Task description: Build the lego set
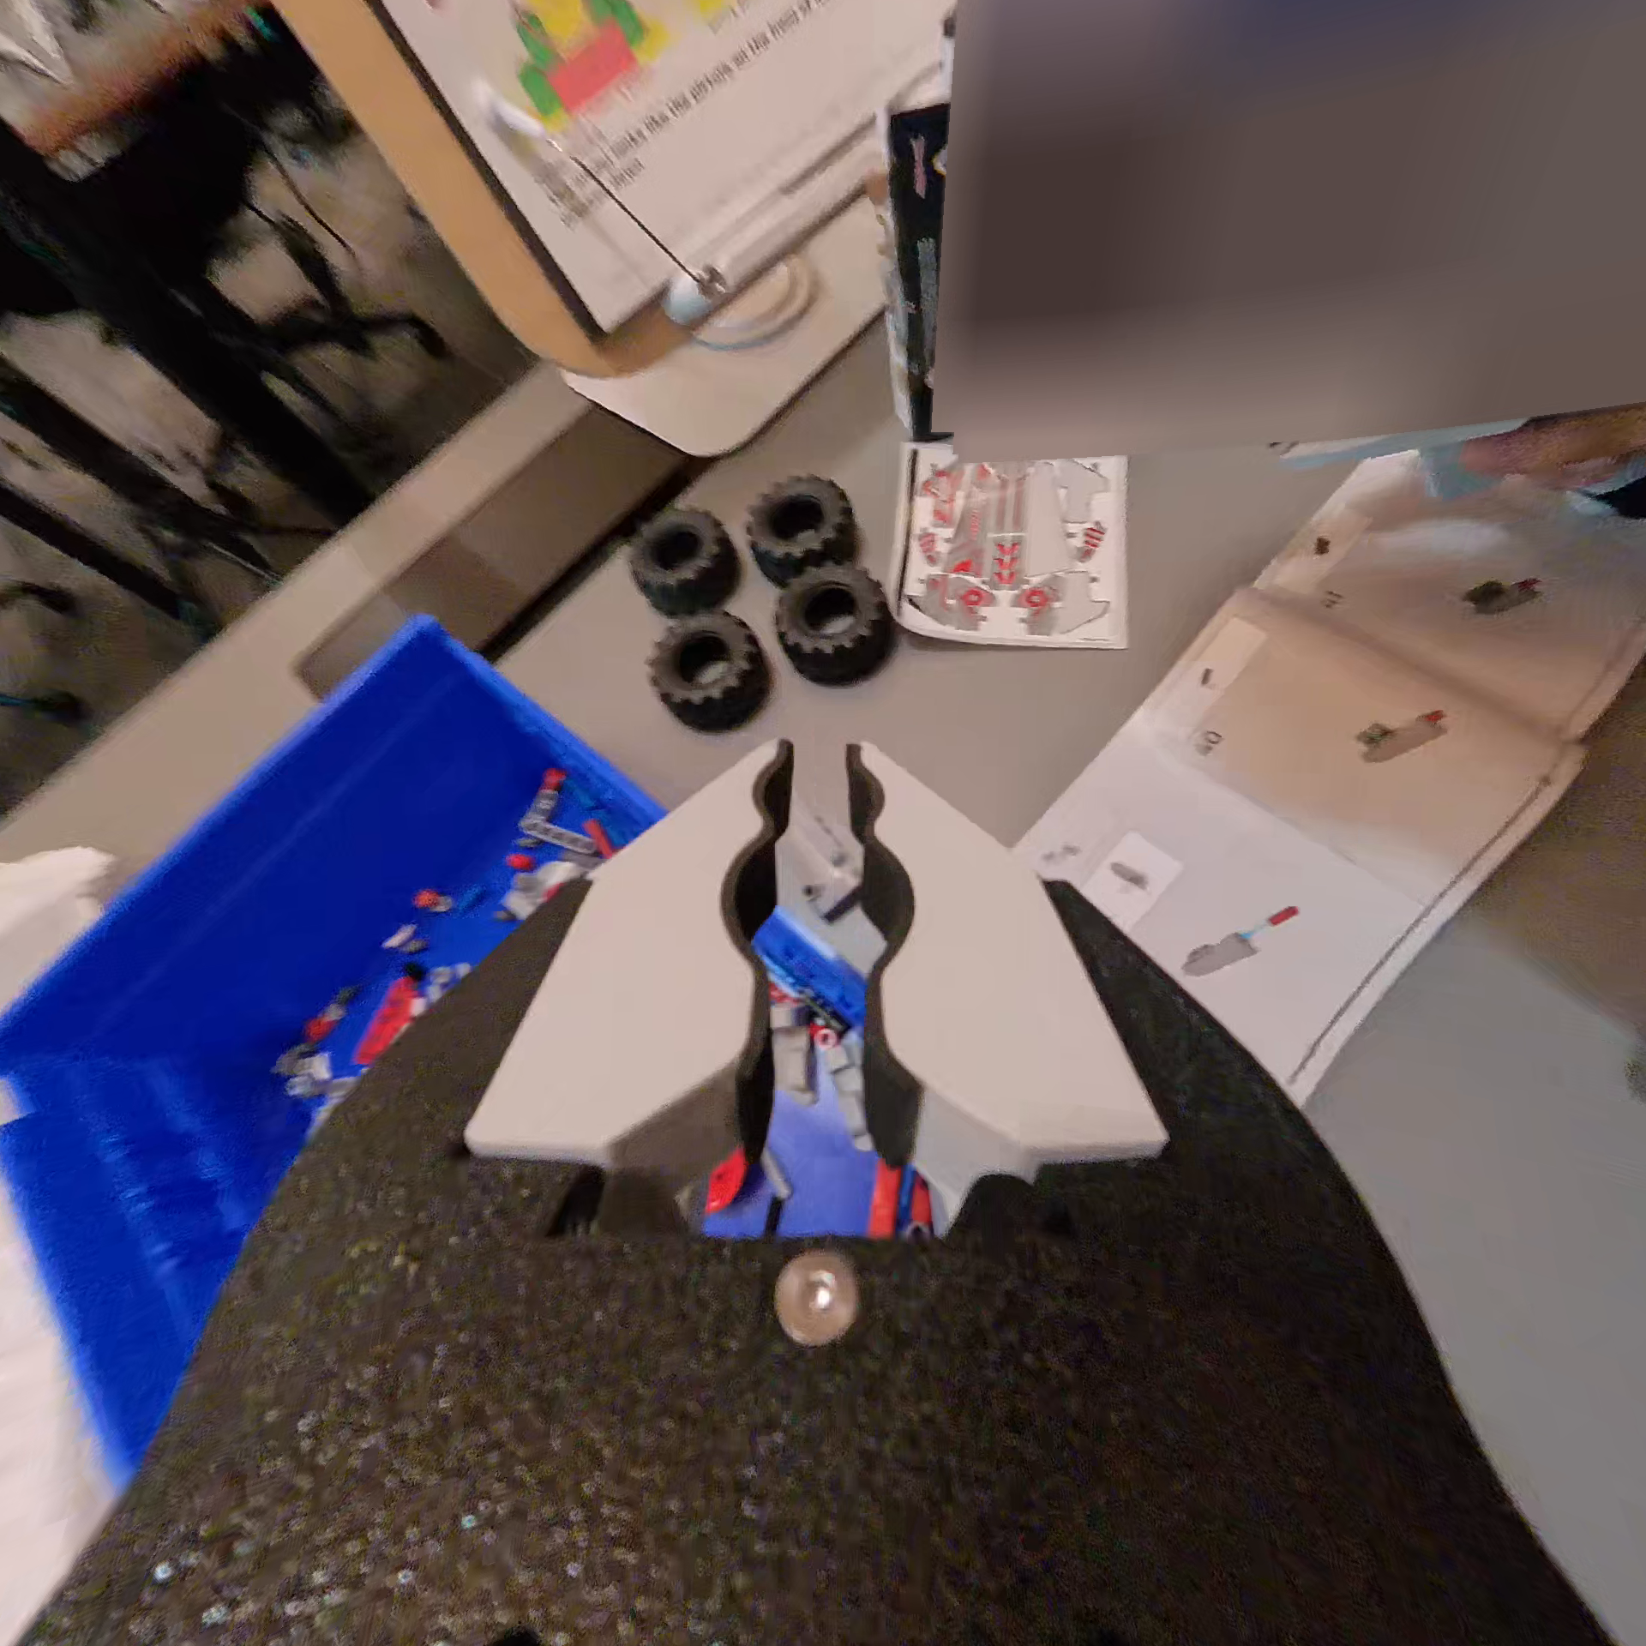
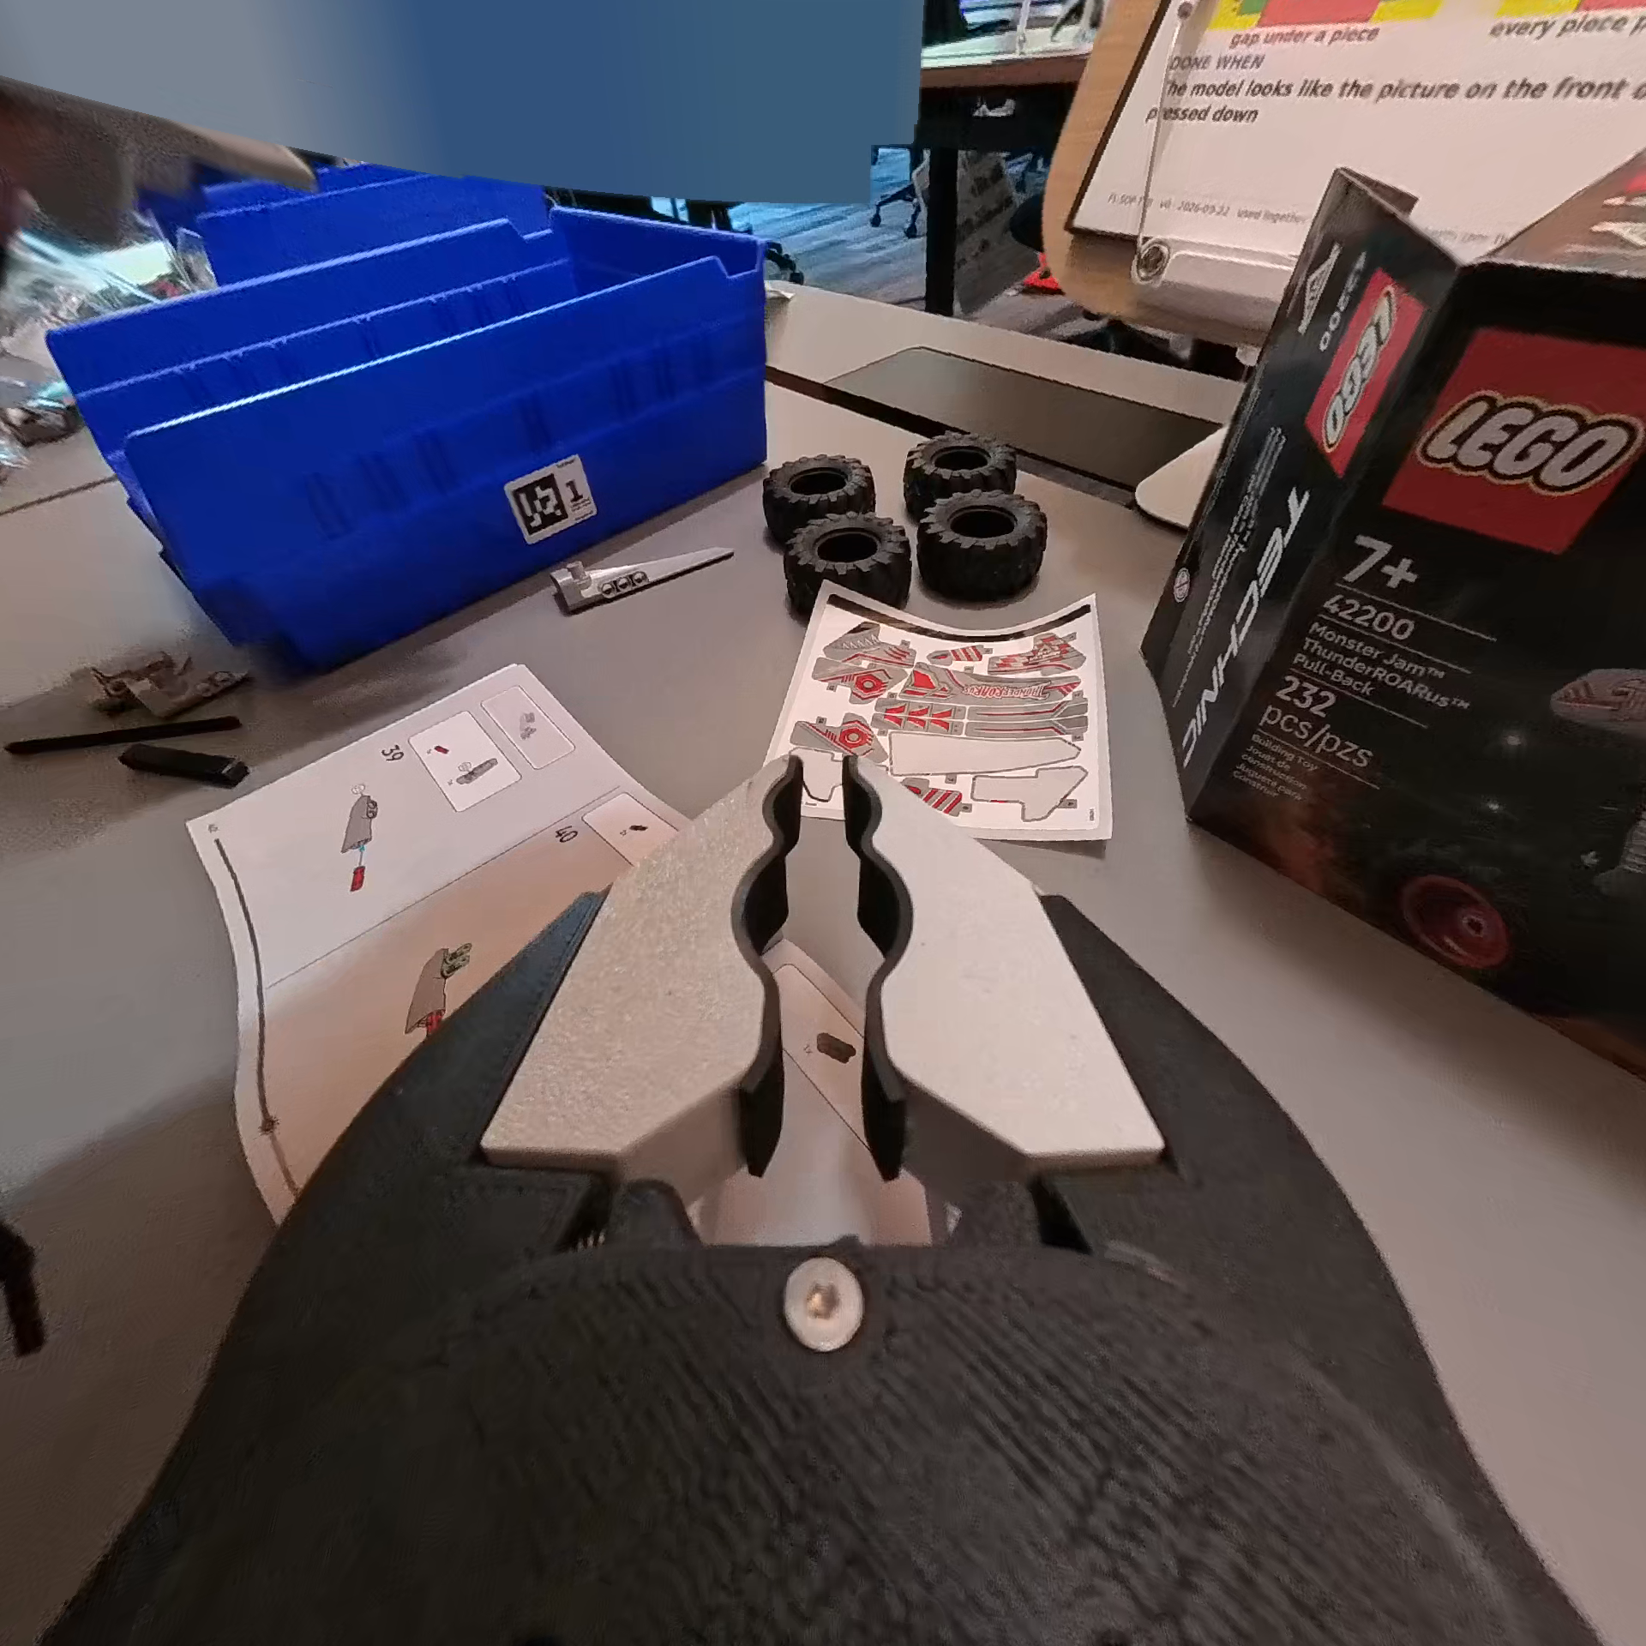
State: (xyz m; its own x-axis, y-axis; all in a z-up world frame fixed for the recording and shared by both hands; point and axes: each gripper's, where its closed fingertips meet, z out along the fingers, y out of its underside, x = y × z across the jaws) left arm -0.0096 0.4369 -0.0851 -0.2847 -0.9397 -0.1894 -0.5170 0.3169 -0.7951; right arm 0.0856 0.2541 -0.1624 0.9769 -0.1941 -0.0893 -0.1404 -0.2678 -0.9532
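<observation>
My left gripper point(image 1: 819, 757) hovers over the near corner of a blue bin point(image 1: 223, 935) that holds several small red, grey and blue Lego pieces point(image 1: 392, 1015). Its fingers stand a narrow gap apart. A grey piece point(image 1: 819, 855) shows through the gap, seemingly on the table beyond the bin. My right gripper point(image 2: 821, 770) is empty, fingers a narrow gap apart, above the open instruction booklet point(image 2: 401, 846). A grey wing-shaped piece point(image 2: 632, 579) lies on the table by the bin point(image 2: 401, 445).
Several black tyres point(image 2: 900, 517) point(image 1: 757, 606) stand beside a sticker sheet point(image 2: 962, 712) point(image 1: 1015, 552). The Lego box point(image 2: 1425, 623) stands at the right. A small grey assembly point(image 2: 151, 681) and black axles point(image 2: 125, 735) lie at the left. A sign stand point(image 2: 1336, 134) is behind. From the left gripper's tips to the small grey assembly point(image 2: 151, 681) is close to 20 cm.
</observation>
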